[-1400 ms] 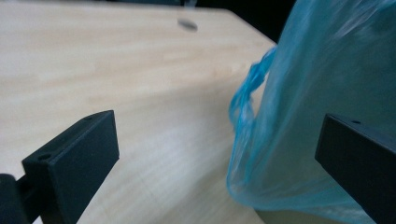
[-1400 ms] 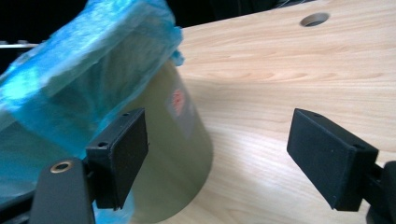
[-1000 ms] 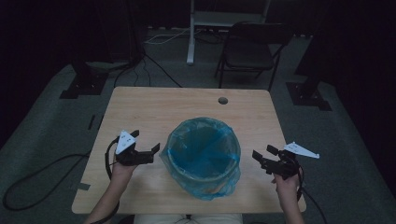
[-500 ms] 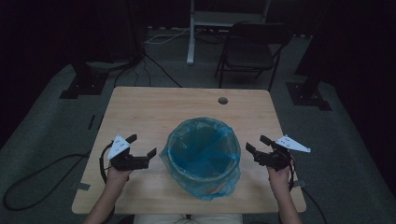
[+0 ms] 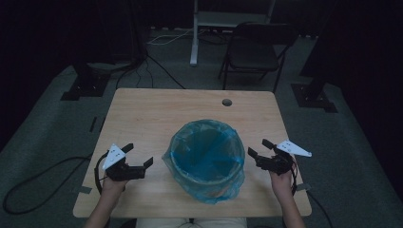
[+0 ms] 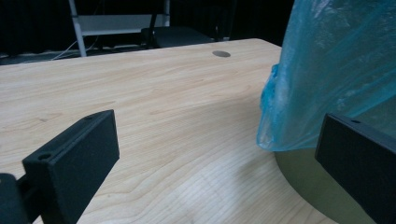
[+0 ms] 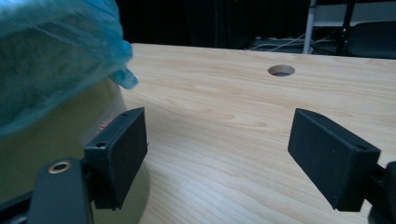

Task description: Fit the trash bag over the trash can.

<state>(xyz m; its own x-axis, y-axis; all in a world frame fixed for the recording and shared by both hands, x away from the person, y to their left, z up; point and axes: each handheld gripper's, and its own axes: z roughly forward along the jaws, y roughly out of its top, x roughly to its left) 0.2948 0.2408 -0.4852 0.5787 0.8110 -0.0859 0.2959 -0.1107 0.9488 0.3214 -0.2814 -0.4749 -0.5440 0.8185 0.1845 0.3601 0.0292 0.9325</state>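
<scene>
Bag [image 5: 205, 159] already lining the bin [image 7: 60, 154] and draped over its rim, so fitting looks done, or nearly. Possibly left: tucking the loose blue skirt hanging down the bin's sides. Bin upright at the near middle of the table [image 5: 157, 114], mouth facing up, long axis vertical. Left gripper [image 5: 139, 164] just left of the bin, jaws spread, holding nothing. Right gripper [image 5: 257, 153] just right of the bin, jaws likewise spread and empty.
</scene>
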